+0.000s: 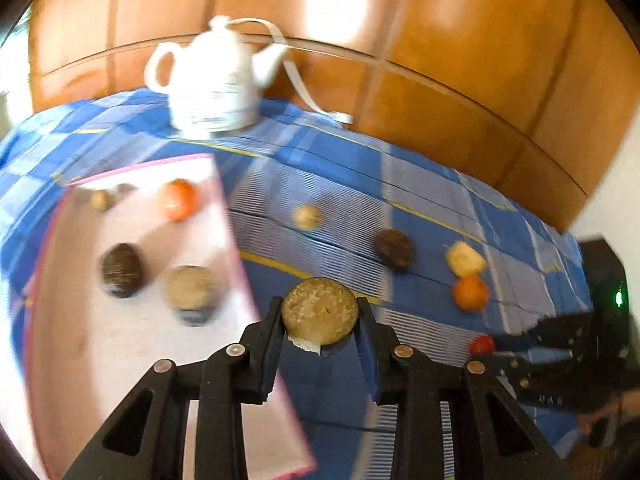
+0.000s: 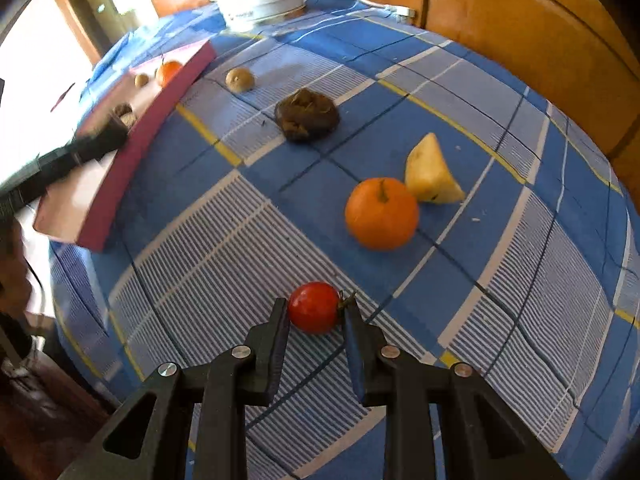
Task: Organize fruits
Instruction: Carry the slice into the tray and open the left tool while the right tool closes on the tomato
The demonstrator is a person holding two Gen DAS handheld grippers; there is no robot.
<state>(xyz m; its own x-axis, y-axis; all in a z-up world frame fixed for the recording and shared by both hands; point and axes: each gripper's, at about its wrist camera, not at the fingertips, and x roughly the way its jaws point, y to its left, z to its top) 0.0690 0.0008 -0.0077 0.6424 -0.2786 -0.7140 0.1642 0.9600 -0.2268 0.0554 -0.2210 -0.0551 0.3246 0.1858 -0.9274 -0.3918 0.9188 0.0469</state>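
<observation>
My left gripper (image 1: pixel 320 314) clamps the round tan-brown fruit (image 1: pixel 319 312); the pink-rimmed white tray (image 1: pixel 224 208) lies just left. My right gripper (image 2: pixel 316 310) pinches the small red tomato (image 2: pixel 314 307), farther off.

A round tan, rough-skinned fruit (image 1: pixel 320 312) is clamped above the pink-rimmed tray's (image 1: pixel 236 240) edge. A small glossy red tomato (image 2: pixel 315 307) is pinched just over the blue checked cloth (image 2: pixel 500 240), near 1 orange (image 2: pixel 382 213).

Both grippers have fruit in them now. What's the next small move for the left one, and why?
Probably carry the left gripper a little further over the pink tray and set down the round brown fruit it grips. The fruit hangs at the tray's edge, and bare tray floor shows beside the fruits already inside.
</observation>
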